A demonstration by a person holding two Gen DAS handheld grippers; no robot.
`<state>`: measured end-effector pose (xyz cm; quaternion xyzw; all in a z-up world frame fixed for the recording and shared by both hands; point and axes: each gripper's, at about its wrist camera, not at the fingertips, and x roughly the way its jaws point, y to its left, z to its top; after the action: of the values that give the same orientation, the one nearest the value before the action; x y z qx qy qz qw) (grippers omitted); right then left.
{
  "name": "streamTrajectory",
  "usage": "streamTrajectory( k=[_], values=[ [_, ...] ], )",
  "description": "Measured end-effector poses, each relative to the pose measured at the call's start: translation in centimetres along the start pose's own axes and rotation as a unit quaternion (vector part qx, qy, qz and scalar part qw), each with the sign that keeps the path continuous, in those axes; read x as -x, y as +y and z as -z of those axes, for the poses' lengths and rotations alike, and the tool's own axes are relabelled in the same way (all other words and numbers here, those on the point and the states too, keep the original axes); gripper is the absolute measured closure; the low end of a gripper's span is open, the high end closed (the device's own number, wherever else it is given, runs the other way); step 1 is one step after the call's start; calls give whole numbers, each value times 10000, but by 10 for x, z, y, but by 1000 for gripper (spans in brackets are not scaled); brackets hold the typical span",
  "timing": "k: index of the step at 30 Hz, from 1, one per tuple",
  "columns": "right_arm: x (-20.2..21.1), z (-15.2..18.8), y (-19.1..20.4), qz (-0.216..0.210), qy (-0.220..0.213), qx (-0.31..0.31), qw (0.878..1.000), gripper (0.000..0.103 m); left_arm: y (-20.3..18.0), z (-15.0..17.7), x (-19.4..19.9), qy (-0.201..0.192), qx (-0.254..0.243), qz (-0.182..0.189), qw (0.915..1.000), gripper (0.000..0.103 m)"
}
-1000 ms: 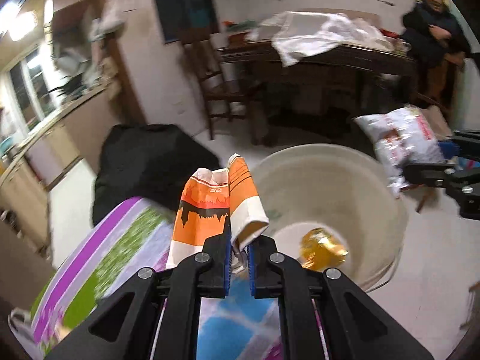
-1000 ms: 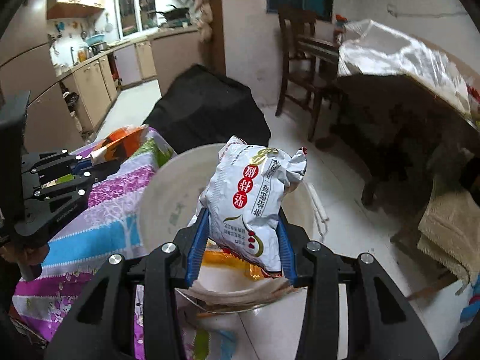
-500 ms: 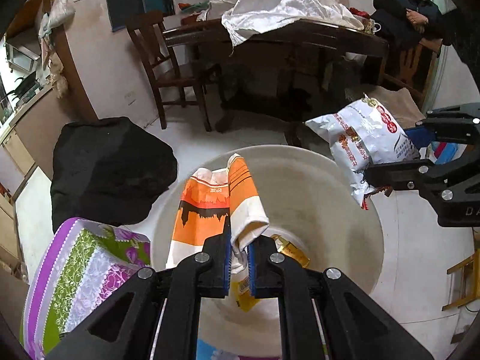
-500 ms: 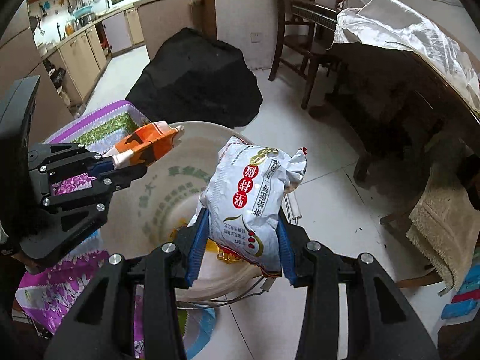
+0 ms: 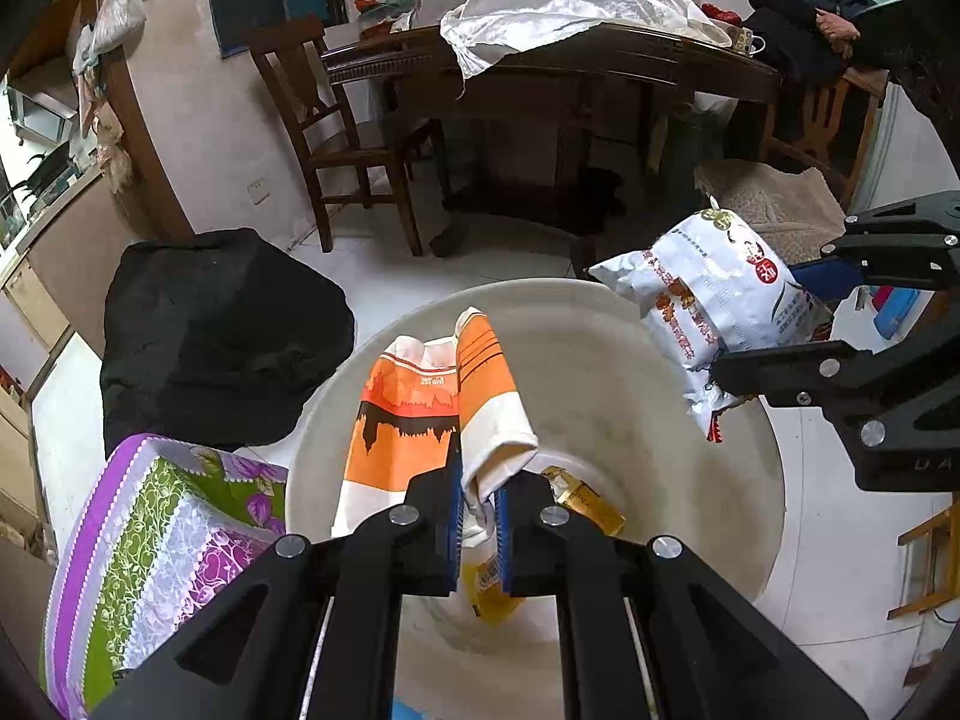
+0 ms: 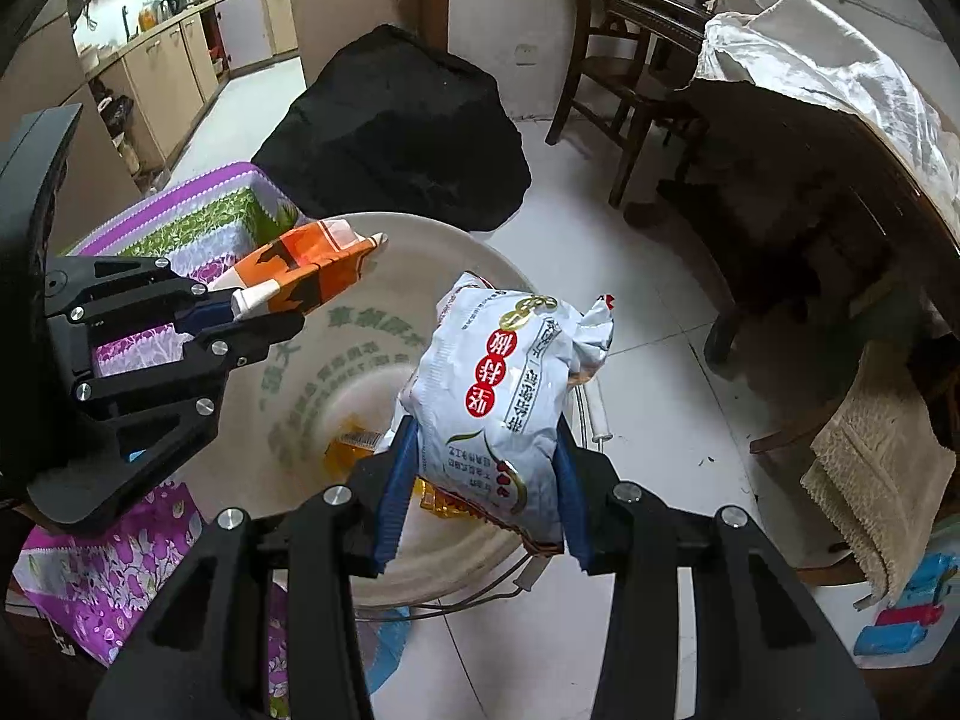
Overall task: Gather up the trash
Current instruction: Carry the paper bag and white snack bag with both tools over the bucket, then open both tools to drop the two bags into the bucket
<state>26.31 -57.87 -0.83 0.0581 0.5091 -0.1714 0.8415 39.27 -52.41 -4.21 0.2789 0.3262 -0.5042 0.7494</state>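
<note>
My left gripper [image 5: 478, 492] is shut on an orange and white wrapper [image 5: 420, 402] and holds it over the mouth of a white bucket [image 5: 708, 384]. The left gripper [image 6: 258, 315] and its wrapper [image 6: 306, 264] also show in the right wrist view. My right gripper [image 6: 486, 480] is shut on a white snack bag [image 6: 504, 402] above the bucket's right rim [image 6: 420, 228]. That bag [image 5: 708, 306] and the right gripper [image 5: 780, 324] show at the right of the left wrist view. A yellow wrapper [image 5: 591, 501] lies at the bucket's bottom.
A purple and green flowered cloth [image 5: 156, 540] covers a surface left of the bucket. A black bag [image 5: 210, 330] sits on the floor behind. A wooden chair [image 5: 336, 138] and a dark table [image 5: 570, 90] stand beyond. A person [image 5: 822, 6] sits at the far right.
My left gripper has moved from over the flowered cloth to over the bucket with the orange wrapper. My right gripper with the snack bag has come closer over the bucket's rim.
</note>
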Motion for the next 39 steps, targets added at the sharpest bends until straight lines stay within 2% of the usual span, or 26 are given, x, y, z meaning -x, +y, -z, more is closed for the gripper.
streamTrajectory(
  k=[12,21,25,26,27,29,39],
  values=[
    [-8,-12,6,73,246,273,9993,62,8,1,-5,156,159,235,9995,93],
    [-21,-24,9,89,776,602,9951,62,12,-2,-5,229,77,200,9995,93],
    [-21,-29,6,-142,849,595,9945,61,14,-5,-3,192,97,202,9996,93],
    [-21,-30,5,-223,842,539,9947,58,15,-6,-4,193,142,181,9995,88],
    [-22,-32,3,-230,838,491,9950,54,17,-6,-5,216,199,184,9994,73],
    [-22,-32,1,-82,747,511,9959,53,20,-6,-3,149,282,136,9994,61],
    [-27,-25,-2,-19,777,449,9960,54,26,0,1,117,323,68,9994,61]
  ],
)
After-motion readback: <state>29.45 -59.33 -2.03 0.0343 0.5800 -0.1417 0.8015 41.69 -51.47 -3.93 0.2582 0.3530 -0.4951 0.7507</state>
